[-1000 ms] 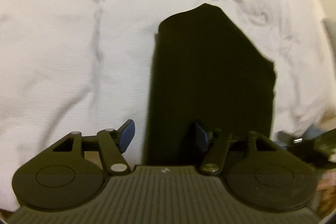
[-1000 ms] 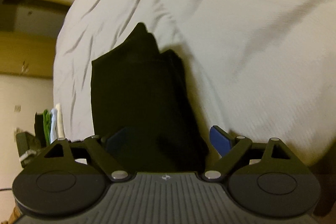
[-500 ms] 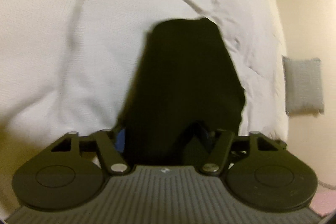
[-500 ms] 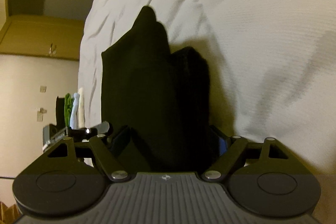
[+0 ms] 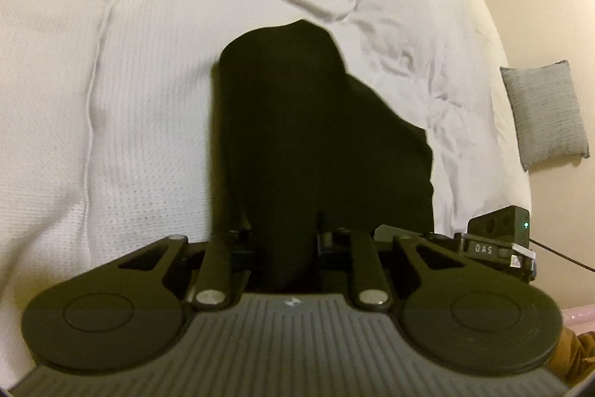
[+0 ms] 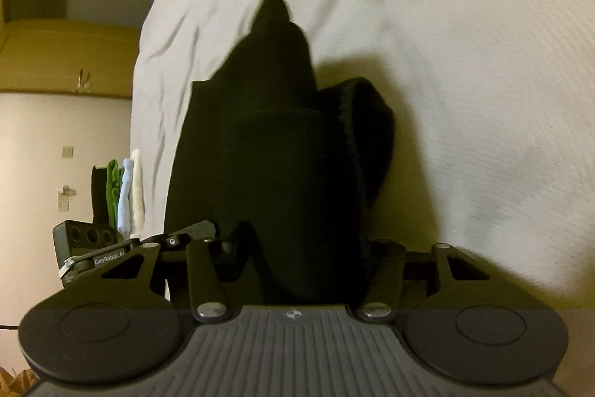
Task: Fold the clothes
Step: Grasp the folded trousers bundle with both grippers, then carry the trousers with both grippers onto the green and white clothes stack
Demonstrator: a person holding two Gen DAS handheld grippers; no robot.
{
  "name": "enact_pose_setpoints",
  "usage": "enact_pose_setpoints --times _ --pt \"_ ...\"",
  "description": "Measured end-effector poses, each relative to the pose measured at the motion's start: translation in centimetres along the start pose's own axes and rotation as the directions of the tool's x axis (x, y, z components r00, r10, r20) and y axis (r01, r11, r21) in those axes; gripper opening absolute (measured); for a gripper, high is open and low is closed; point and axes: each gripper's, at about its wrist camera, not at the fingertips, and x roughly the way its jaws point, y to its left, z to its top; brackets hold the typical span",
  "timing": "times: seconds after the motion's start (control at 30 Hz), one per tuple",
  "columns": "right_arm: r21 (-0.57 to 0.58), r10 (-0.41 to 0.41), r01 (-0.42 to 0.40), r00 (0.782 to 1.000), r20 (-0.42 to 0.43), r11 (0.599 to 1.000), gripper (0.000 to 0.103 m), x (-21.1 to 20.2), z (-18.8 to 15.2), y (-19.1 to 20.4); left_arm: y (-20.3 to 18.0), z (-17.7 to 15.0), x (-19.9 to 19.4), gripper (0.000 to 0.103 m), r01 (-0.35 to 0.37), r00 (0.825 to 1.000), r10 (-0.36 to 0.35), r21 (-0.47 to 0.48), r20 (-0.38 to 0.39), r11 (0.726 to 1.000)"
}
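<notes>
A black garment [image 5: 319,121], folded into a thick narrow stack, lies on a white bedspread [image 5: 148,99]. My left gripper [image 5: 282,233] has its jaws closing on the near edge, and the cloth bunches up between the fingers. In the right wrist view the same black garment [image 6: 275,144] fills the gap of my right gripper [image 6: 305,248]. Its jaws are closing too and press on a thick fold from both sides. The two grippers sit side by side at the same near edge. The fingertips are hidden by the dark cloth.
A grey cushion [image 5: 543,114] lies on the floor to the right of the bed. Several folded clothes [image 6: 126,188] in green, blue and white are stacked at the bed's left edge. The white bedspread [image 6: 465,62] stretches away behind the garment.
Both grippers came forward over the garment's near edge and their jaws narrowed onto the cloth. The garment's near end now bunches and rises between the fingers.
</notes>
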Motion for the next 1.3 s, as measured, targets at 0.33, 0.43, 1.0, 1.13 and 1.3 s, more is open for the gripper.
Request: enact_pose_setpoints --times 0.33,0.43,1.0,1.13,1.3 --pt "-0.074 0.199 -0.207 0.974 -0.104 0.975 0.038 1.2 3.2 12.6 -1.5 0.7 -18.1 0.016 -0.076 0.946 0.111 -0.125 0.305 0.989" --pt "-0.125 0.234 -0.256 0.958 -0.168 0.959 0.038 4.1 3.9 18.5 0.1 0.5 -24.7 0.016 -0.092 0.907 0.157 -0.179 0.390 0.980" --pt "-0.055 0.366 -0.400 0.878 -0.309 0.915 0.038 35.3 -4.7 51.6 25.5 5.1 -62.3 0.016 -0.168 0.807 0.289 -0.270 0.515 0.948" --pt "-0.039 0.388 -0.415 0.878 -0.280 0.909 0.038 42.3 -6.4 58.0 31.9 10.2 -69.2 0.016 -0.194 0.807 0.294 -0.240 0.513 0.951" --pt "-0.022 0.369 -0.386 0.896 -0.248 0.922 0.038 49.3 -6.3 63.4 37.5 16.1 -73.0 0.017 -0.246 0.807 0.316 -0.203 0.499 0.948"
